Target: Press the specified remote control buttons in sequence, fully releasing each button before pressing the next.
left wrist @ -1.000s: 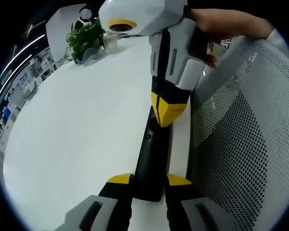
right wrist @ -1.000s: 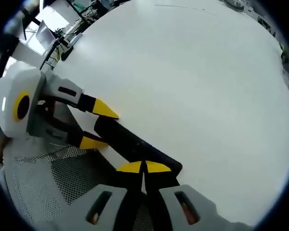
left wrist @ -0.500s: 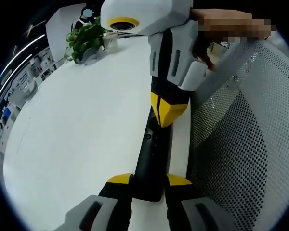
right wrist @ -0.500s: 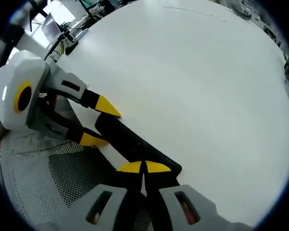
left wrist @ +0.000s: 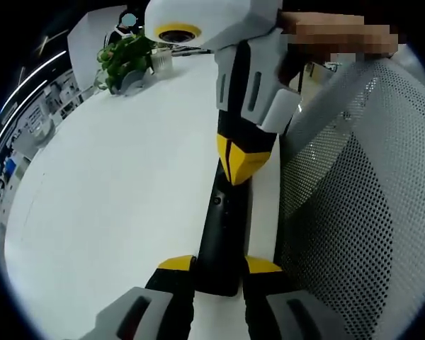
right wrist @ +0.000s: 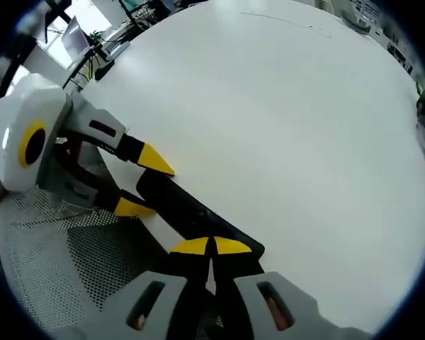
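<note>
The remote control (left wrist: 223,237) lies at the near right edge of the white table (left wrist: 120,184), beside a mesh chair (left wrist: 354,212). The left gripper (left wrist: 219,268) clamps its near end, steadying it. The right gripper (right wrist: 211,246), jaws closed together, bears its tips on the far end, presumably pressing a button.

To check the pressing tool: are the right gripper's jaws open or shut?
Shut. In the right gripper view, the right gripper has its yellow tips together over the black remote.
</note>
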Tool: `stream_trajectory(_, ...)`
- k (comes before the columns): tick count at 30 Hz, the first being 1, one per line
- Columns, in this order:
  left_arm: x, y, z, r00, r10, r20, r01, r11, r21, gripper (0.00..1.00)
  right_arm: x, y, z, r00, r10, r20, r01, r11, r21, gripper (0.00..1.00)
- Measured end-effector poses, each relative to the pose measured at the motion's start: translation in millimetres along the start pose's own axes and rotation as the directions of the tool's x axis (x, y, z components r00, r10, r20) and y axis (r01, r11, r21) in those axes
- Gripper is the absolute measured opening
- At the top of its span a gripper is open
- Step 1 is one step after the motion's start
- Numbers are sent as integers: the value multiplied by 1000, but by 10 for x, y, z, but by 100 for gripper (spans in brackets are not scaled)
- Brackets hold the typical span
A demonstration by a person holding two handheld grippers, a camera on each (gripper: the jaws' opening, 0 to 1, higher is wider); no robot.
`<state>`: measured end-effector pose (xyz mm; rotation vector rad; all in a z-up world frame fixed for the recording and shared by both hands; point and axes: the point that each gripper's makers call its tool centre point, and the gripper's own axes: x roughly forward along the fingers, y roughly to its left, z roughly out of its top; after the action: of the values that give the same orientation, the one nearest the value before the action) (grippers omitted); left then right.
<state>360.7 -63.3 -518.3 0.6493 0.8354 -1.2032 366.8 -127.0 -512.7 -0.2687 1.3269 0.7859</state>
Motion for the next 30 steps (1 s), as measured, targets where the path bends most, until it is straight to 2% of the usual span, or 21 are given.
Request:
stream_trajectory(2,-1,-1,0,1000,0,0,0,1000,-1,26,10,5,-2,1000,-13,1,13,999,-47,0)
stream_trajectory(6,2,2,0,1000,-2,-1,2,1000,2,26,4,5,-4,1000,-18,-3,17,999,-31,0)
stream_trajectory(8,0,1,0,1000,-3,-2,3,1000,2,26,-2,-5,-5,1000,-4,0,4,1000,-9,0)
stream_trajectory(11,3,2,1,1000,-4,1,4,1000,7,25,-22,7,-11,999,35,7,-36,997,74,0)
stream_trajectory(14,3,-1,3,1000,-5,3,5,1000,10,25,-41,19,-15,999,44,-23,-41,989,145,0)
stream_trajectory(16,6,-8,7,1000,-10,7,9,1000,20,25,-47,-11,32,999,30,-14,-28,993,115,0)
stream_trajectory(22,4,-8,4,1000,-11,12,11,1000,18,24,-86,-16,192,997,74,-21,-70,985,158,0)
stream_trajectory(24,4,-9,4,1000,-12,14,12,1000,20,24,-81,-13,238,996,84,-34,-77,982,172,0)
stream_trajectory(27,7,-8,5,1000,-14,16,14,1000,24,24,-55,-8,241,991,89,-99,-69,978,196,0)
stream_trajectory(30,8,-7,5,1000,-14,16,14,1000,24,24,-24,8,245,985,113,-129,-82,971,223,0)
